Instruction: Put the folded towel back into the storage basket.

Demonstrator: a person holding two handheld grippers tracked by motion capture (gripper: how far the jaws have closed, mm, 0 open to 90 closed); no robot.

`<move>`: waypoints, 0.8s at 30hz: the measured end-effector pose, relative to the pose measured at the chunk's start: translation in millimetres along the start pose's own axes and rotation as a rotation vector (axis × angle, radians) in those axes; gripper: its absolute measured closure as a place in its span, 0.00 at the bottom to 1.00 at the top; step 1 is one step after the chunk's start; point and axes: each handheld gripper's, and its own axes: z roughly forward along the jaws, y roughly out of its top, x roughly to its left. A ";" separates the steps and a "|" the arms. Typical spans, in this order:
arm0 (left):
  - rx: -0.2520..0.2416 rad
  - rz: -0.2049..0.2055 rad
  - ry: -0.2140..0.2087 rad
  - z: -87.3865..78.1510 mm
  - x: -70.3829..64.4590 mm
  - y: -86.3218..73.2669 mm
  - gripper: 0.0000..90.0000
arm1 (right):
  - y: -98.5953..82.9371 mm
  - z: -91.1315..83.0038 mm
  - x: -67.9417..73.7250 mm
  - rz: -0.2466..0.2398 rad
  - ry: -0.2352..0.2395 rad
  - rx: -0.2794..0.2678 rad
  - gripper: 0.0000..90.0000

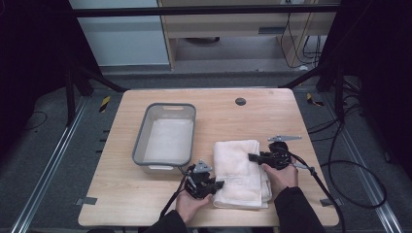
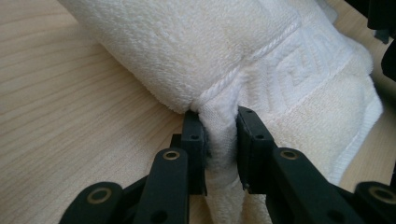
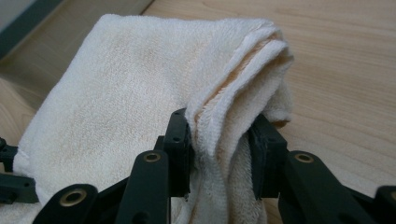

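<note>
Your left tool (image 2: 219, 140) and right tool (image 3: 219, 144) each pinch a bunched edge of the folded towel (image 1: 241, 170) lying on the desk (image 1: 145, 194) beside the tub (image 1: 165, 136) — lift unevenly and, I'd judge, layers slip out, undoing the fold.

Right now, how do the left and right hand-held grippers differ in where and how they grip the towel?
The left hand-held gripper pinches the towel at its near left edge, by the woven border band; the right hand-held gripper pinches the plain right edge farther up, where layered hems bunch. In the high view the left points right, the right points left. Both are shut on towel fabric, which rests on the wooden table.
</note>
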 end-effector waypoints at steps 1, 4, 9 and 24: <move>-0.006 0.006 0.000 -1.6 -0.4 0.8 0.83 | 0.0 0.0 0.0 0.000 0.000 0.000 0.72; -0.025 0.006 -0.004 -6.6 -2.9 3.2 0.83 | 2.2 -7.4 3.7 -0.012 0.001 -0.028 0.72; -0.058 0.022 -0.006 -17.1 -5.8 8.3 0.83 | 6.8 -17.6 10.5 -0.031 0.003 -0.067 0.72; -0.127 0.069 -0.004 -41.8 -14.7 22.5 0.83 | 21.1 -43.1 26.1 -0.068 0.008 -0.157 0.72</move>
